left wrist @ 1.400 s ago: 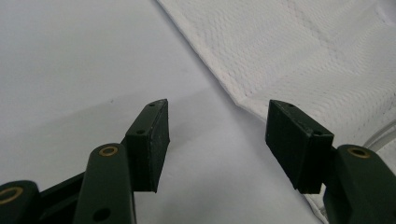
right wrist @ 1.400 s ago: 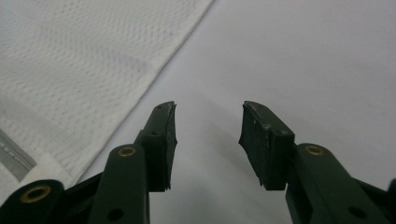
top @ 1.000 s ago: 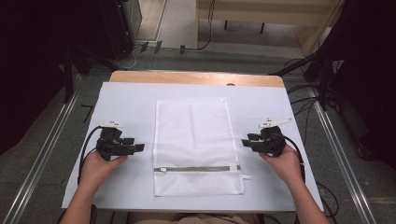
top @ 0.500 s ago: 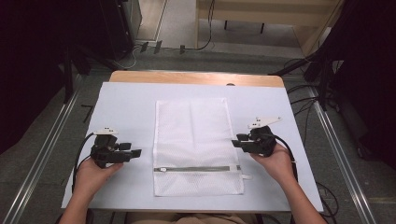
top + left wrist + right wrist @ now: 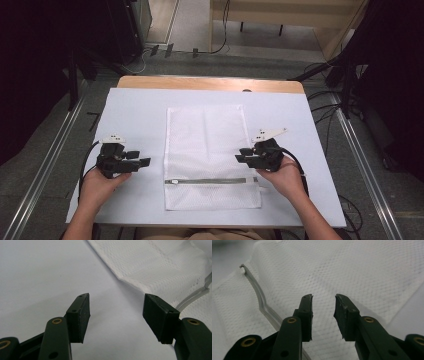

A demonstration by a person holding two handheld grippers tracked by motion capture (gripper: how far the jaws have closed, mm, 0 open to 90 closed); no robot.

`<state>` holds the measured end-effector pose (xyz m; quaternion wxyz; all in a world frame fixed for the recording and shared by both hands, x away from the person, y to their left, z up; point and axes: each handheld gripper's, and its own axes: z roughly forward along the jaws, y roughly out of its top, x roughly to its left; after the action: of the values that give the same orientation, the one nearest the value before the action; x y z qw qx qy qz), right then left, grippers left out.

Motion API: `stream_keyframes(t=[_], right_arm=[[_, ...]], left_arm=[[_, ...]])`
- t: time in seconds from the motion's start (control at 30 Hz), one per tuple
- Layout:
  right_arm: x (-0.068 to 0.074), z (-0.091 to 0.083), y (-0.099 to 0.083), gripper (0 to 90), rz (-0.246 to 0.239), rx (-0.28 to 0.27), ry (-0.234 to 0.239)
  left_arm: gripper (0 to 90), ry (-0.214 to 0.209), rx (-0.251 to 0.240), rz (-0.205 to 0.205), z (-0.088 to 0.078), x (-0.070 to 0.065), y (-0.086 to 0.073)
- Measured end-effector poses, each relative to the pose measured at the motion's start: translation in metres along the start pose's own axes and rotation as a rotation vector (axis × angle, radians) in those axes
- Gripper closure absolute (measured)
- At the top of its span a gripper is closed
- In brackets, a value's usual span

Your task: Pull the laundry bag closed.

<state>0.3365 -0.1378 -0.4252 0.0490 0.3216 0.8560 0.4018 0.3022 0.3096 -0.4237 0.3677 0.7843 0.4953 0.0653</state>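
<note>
— Where's the mesh bag [image 5: 207,150]?
— Flat between both claws. The right gripper [image 5: 244,155] hangs released over its edge, zipper [image 5: 259,302] to its left; the left gripper [image 5: 142,162], released wide, stands beside the bag.
— Advice?
— Probably bite one fabric layer.

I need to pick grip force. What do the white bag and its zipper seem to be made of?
The bag looks like soft, matte white mesh fabric: fine holes cover it. The zipper seems pale grey, likely plastic, slightly glossy; I can't be sure.
</note>
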Motion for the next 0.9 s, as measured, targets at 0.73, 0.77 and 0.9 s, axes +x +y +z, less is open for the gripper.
stream_keyframes(t=[0.73, 0.77, 0.9], right_arm=[[0.05, 0.031, 0.023, 69.9, -0.071, 0.01, 0.096], [0.051, 0.032, 0.025, 70.1, -0.078, 0.007, 0.101], [0.059, 0.036, 0.029, 70.5, -0.092, 0.005, 0.123]], left_arm=[[39.5, 0.001, -0.005, -0.002, 0.001, 0.003, 0.002], [39.5, 0.001, -0.004, -0.002, 0.001, 0.003, 0.002], [39.5, 0.001, -0.004, 0.002, 0.001, 0.003, 0.002]])
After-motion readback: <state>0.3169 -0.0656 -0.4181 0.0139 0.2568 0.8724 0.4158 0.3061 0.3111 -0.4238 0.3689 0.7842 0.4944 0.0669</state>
